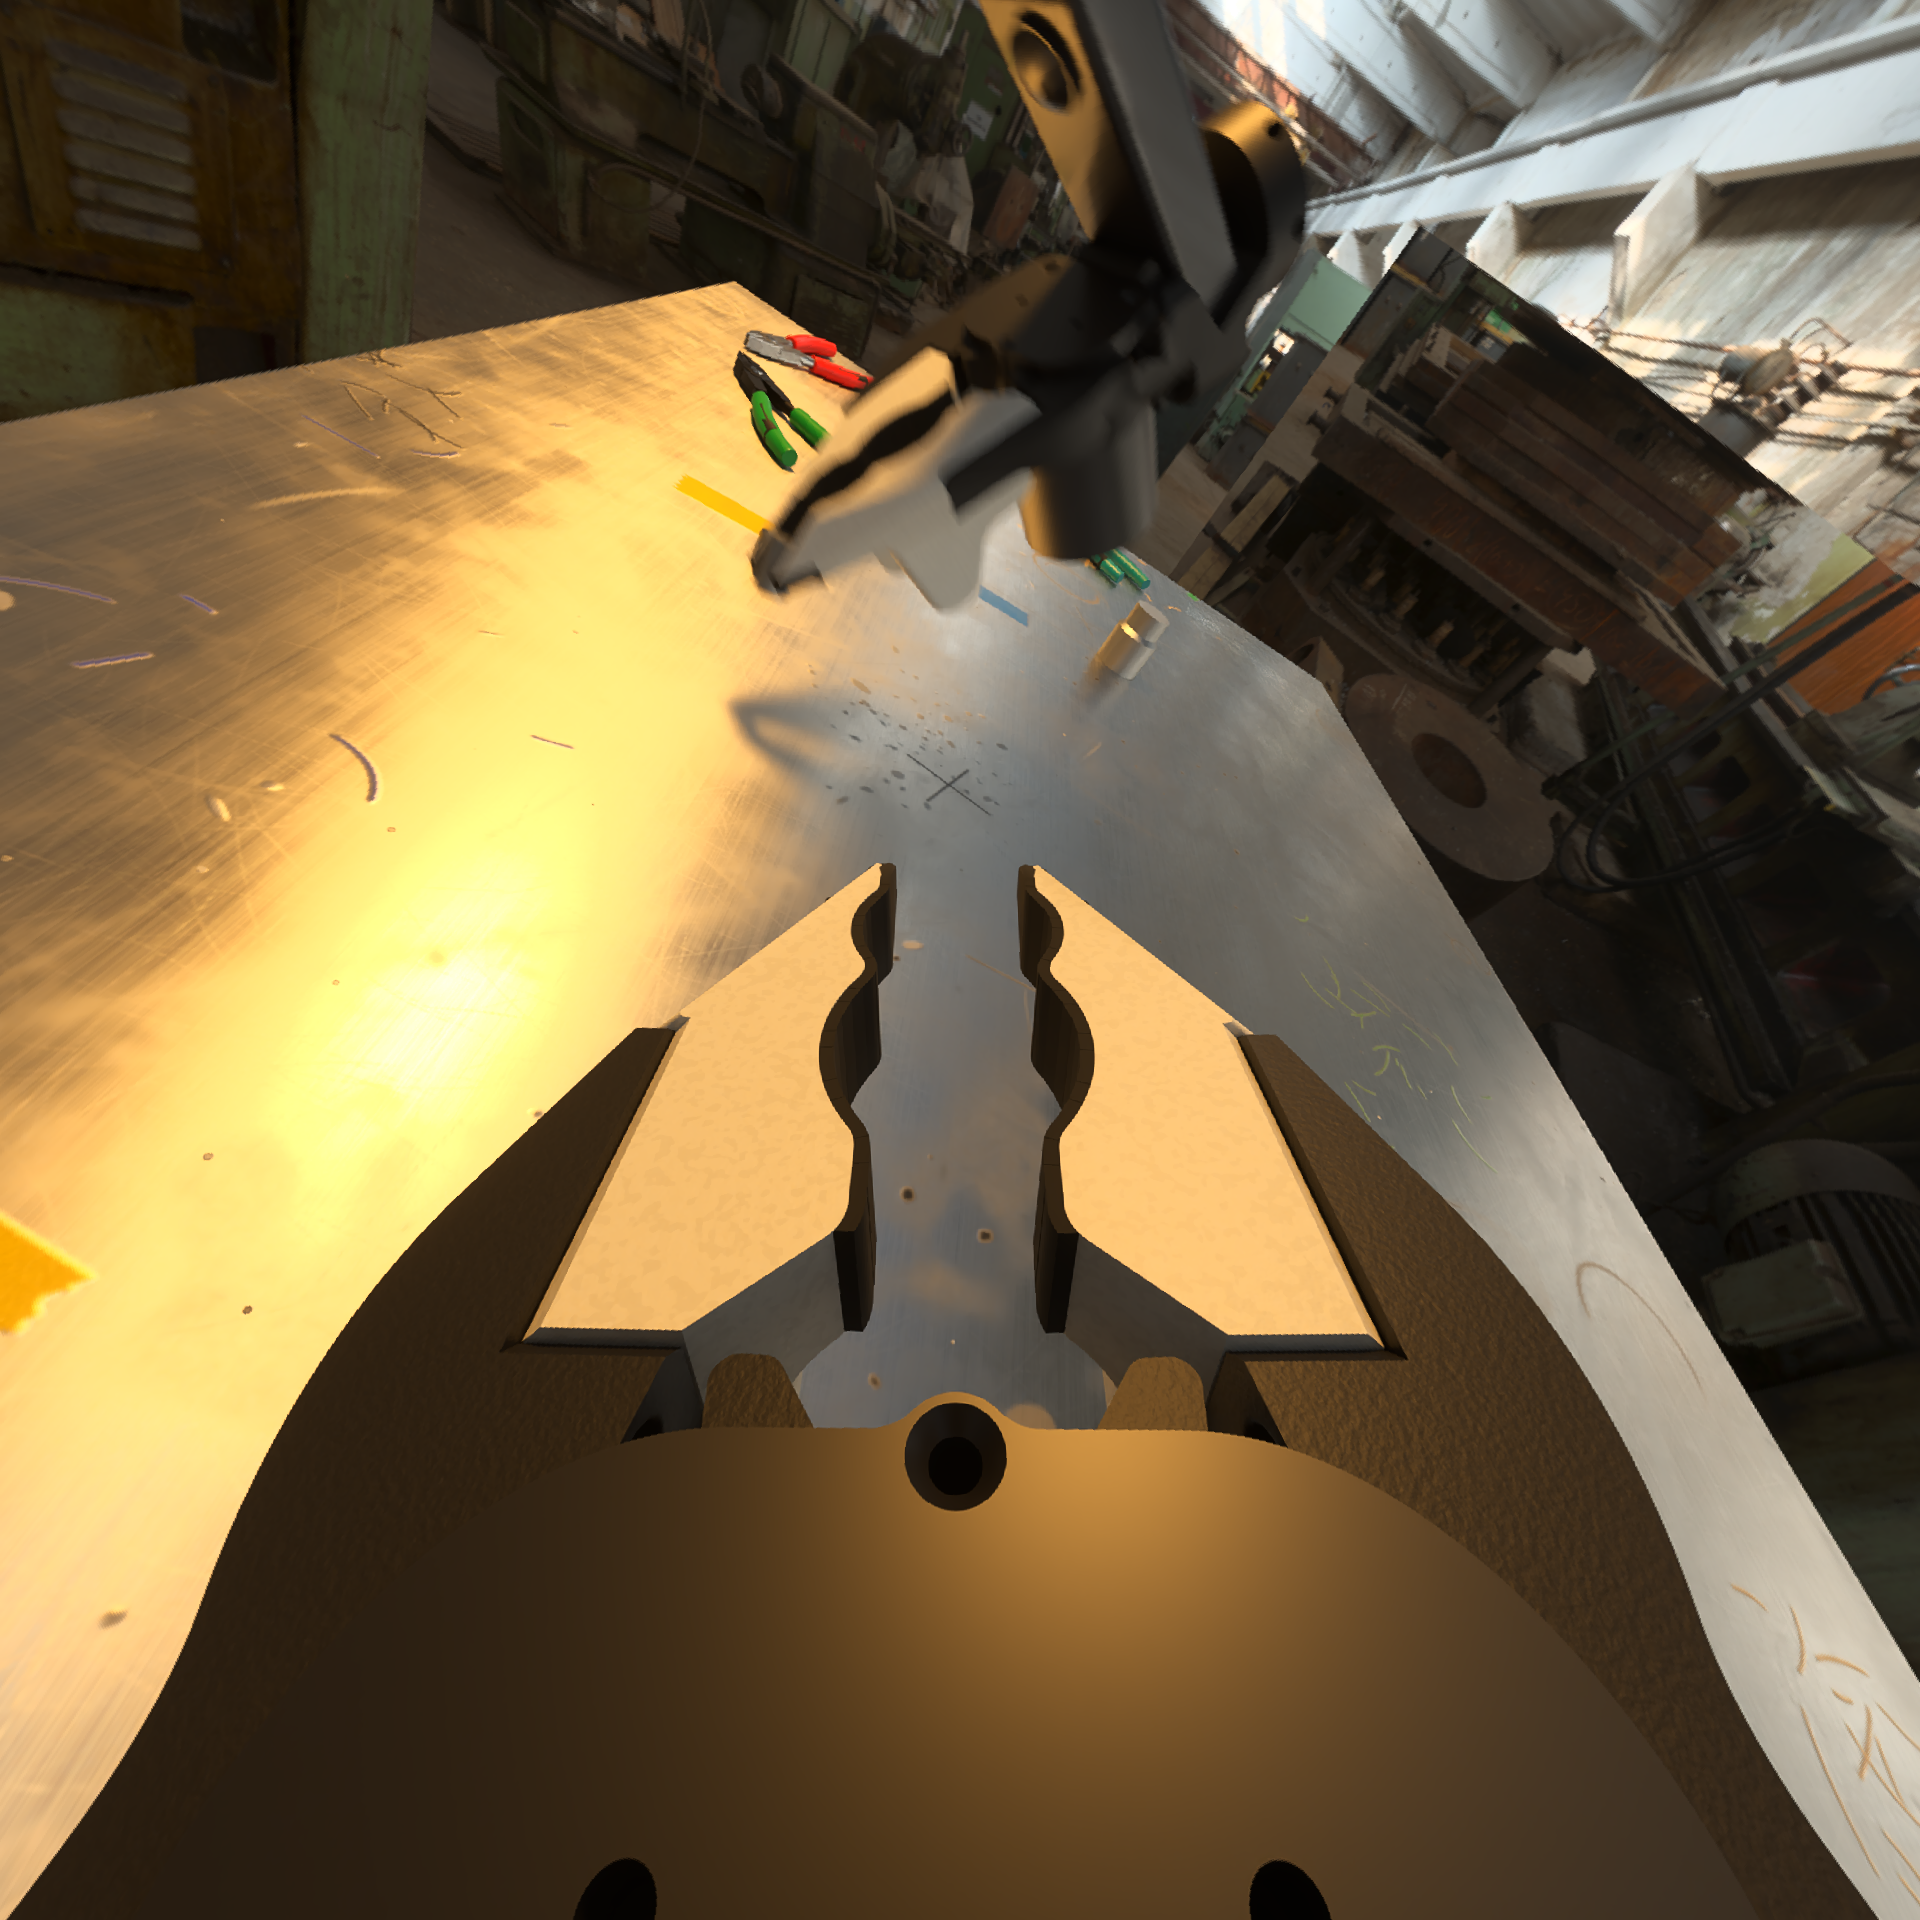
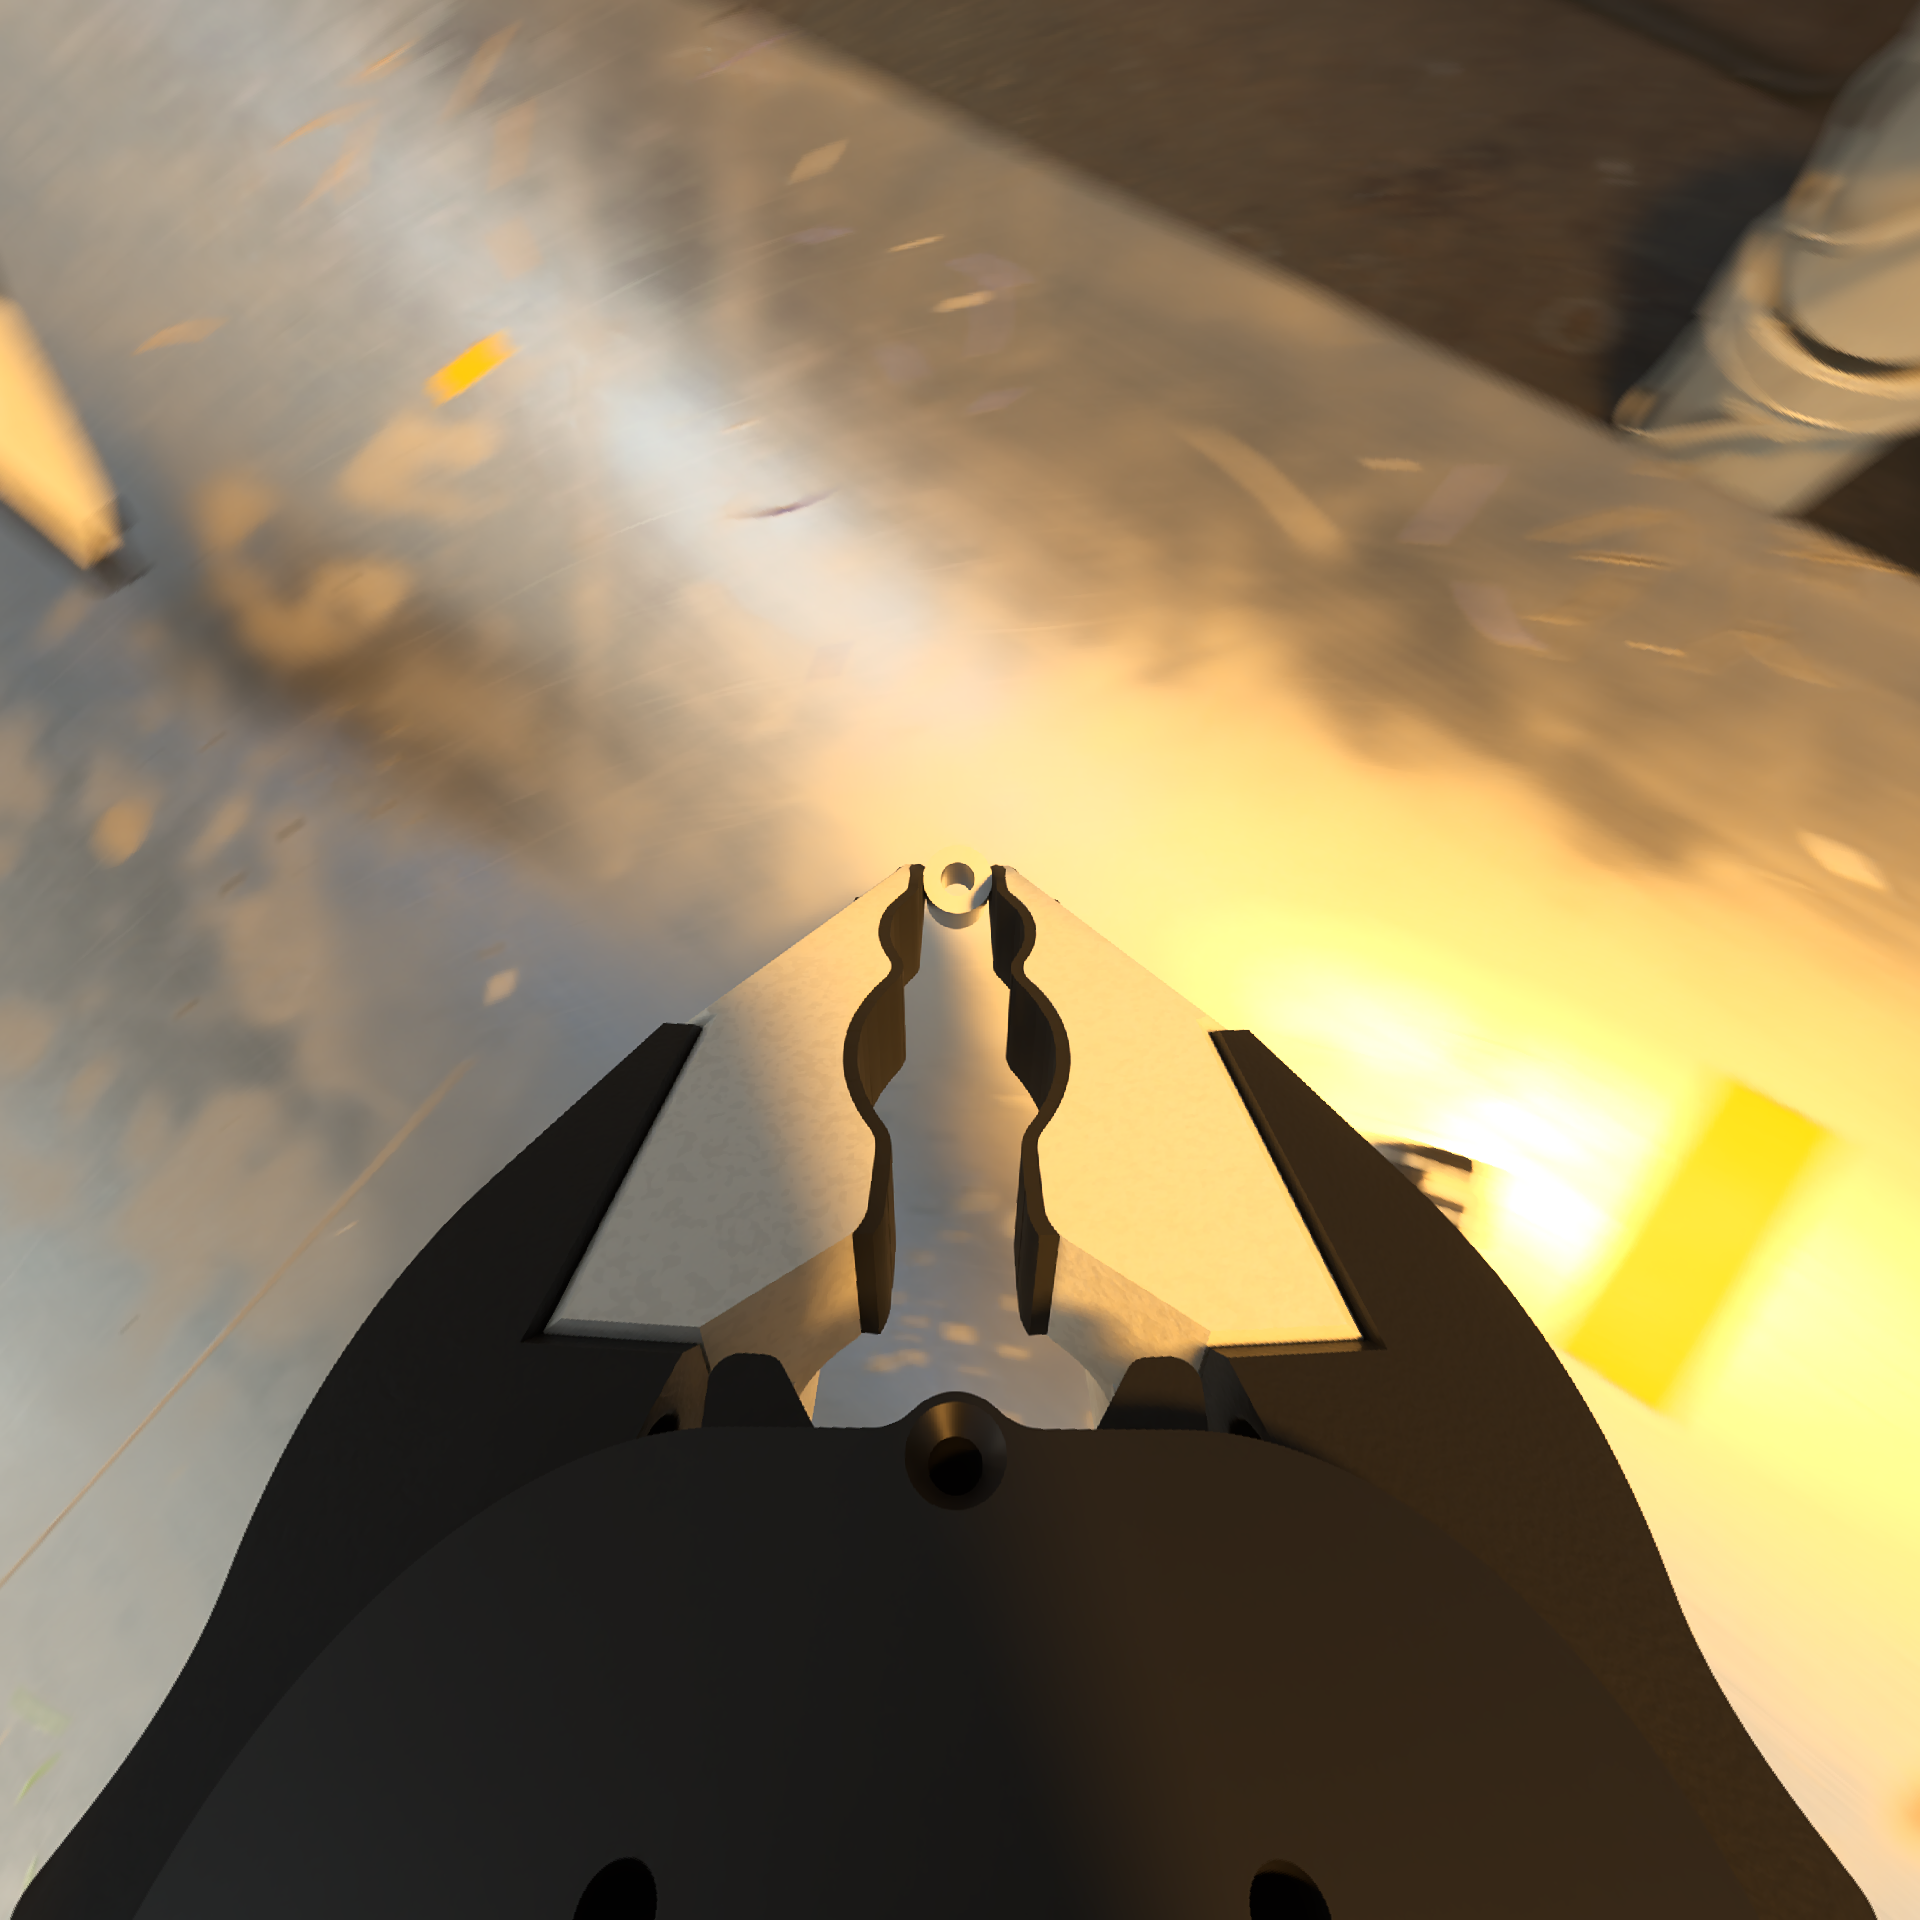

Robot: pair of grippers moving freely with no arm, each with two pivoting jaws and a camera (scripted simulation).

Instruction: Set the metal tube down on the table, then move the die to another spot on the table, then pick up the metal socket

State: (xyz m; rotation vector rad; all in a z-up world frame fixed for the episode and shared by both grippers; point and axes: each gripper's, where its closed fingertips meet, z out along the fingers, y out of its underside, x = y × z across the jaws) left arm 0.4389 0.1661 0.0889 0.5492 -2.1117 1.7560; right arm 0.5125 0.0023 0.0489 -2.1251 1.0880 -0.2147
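My right gripper (image 2: 956,878) is shut on a small ring-shaped metal socket (image 2: 956,896), pinched at the very fingertips. In the left wrist view the right gripper (image 1: 779,561) hangs tilted above the far part of the metal table (image 1: 416,831), with the socket (image 1: 767,574) at its tips and its shadow on the table below. A pale metal tube (image 1: 1127,639) lies on the table near the far right edge. My left gripper (image 1: 956,883) is open and empty, low over the near part of the table. No die shows in either view.
Red-handled pliers (image 1: 816,358) and green-handled pliers (image 1: 777,418) lie at the far end. Green items (image 1: 1117,569) sit near the tube. Yellow tape (image 1: 722,504), blue tape (image 1: 1003,606) and orange tape (image 1: 31,1283) mark the table. The table's right edge (image 1: 1455,935) drops to machinery.
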